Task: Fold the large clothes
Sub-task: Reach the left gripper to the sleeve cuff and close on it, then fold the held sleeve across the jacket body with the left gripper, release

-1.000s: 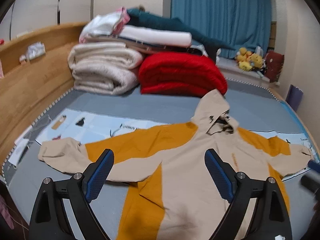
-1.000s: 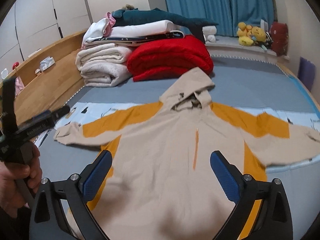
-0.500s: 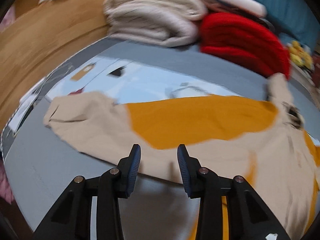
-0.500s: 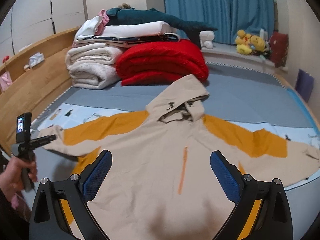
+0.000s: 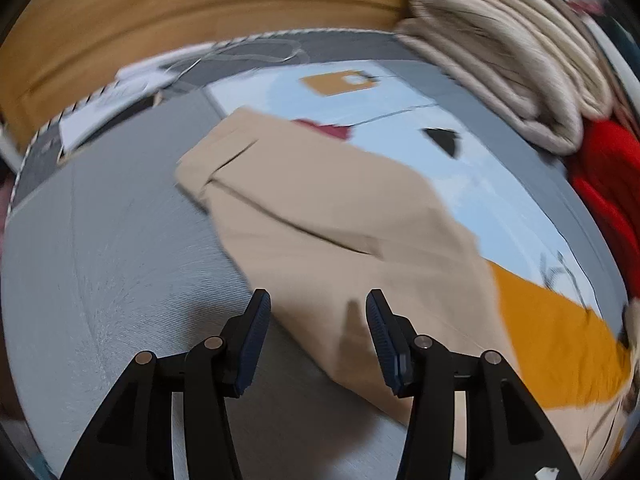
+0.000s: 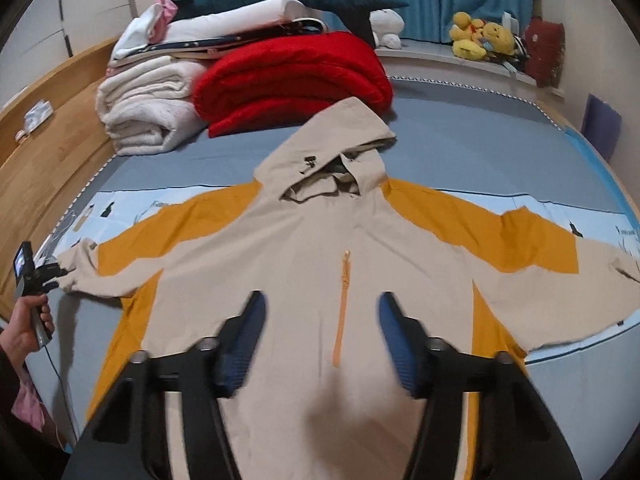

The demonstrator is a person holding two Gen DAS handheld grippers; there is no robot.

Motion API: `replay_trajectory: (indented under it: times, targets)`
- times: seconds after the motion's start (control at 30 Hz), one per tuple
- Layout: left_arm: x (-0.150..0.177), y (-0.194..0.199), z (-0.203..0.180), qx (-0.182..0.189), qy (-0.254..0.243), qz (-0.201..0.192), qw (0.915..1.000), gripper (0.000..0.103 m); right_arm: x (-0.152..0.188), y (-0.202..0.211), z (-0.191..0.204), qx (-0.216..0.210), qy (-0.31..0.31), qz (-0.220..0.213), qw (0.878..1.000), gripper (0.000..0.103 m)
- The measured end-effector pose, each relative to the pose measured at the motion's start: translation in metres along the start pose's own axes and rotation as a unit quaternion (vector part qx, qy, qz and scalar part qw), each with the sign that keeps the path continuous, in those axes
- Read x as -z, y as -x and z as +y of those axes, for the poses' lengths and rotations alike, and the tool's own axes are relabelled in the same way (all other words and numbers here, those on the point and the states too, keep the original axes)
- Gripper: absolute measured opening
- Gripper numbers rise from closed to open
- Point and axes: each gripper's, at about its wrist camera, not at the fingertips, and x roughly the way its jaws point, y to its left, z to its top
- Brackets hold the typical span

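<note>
Your left tongs (image 5: 316, 312) stand half spread, having just widened a little, with nothing pinched; the beige sleeve (image 5: 320, 208) of the jacket (image 6: 320, 264) lies flat just beyond and beneath their tips. Your right tongs (image 6: 320, 312) have just been narrowing, blurred, jaws apart and gripping nothing, poised over the jacket's chest either side of the orange zip (image 6: 342, 304). The jacket lies spread face up on the grey bed (image 6: 460, 152), hood (image 6: 328, 152) away from you, sleeves out. Beyond it sit folded blankets (image 6: 148, 116) and a red quilt (image 6: 288, 80). No containers are visible.
</note>
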Motion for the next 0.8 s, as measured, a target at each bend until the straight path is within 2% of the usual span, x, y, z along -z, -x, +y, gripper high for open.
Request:
replay_trajectory:
  times: [0.17,0.27,0.3,0.33,0.37,0.5,0.6,0.67,0.73,0.8]
  targets:
    - [-0.010,-0.022,0.023,0.006,0.053,0.020,0.9984,0.046,-0.001,-0.005,-0.002,0.009,-0.004,-0.013,1.000,0.044]
    - [-0.011,-0.028,0.028,0.014,0.077,0.021,0.9967,0.041,-0.002,-0.012,-0.005,0.000,-0.021,-0.001,1.000,0.048]
    - [-0.011,-0.027,0.026,0.012,0.071,0.019,0.9972,0.037,-0.001,-0.016,-0.008,-0.006,-0.027,0.009,1.000,0.054]
    - [-0.012,-0.027,0.023,0.015,0.066,0.018,0.9976,0.014,-0.001,-0.020,-0.009,-0.008,-0.030,0.016,0.999,0.058]
    - [-0.013,-0.025,0.021,0.018,0.063,0.014,0.9977,0.001,0.000,-0.023,-0.011,-0.006,-0.031,0.023,0.999,0.062]
    - [-0.023,0.010,0.008,0.021,0.063,-0.043,0.9969,0.000,0.002,-0.025,-0.012,0.002,-0.026,0.031,0.999,0.064]
    - [-0.027,0.063,-0.042,0.059,0.011,-0.097,0.9935,0.000,0.001,-0.024,-0.013,0.022,-0.025,0.038,0.999,0.064]
    - [-0.018,0.106,-0.091,0.106,-0.042,-0.129,0.9850,0.000,0.001,-0.022,-0.014,0.029,-0.025,0.038,0.999,0.059]
    - [0.001,0.141,-0.135,0.155,-0.094,-0.146,0.9726,0.000,0.001,-0.020,-0.015,0.026,-0.027,0.042,0.998,0.037]
    - [0.035,0.180,-0.187,0.217,-0.158,-0.149,0.9517,0.000,0.000,-0.018,-0.016,0.026,-0.026,0.043,0.998,0.022]
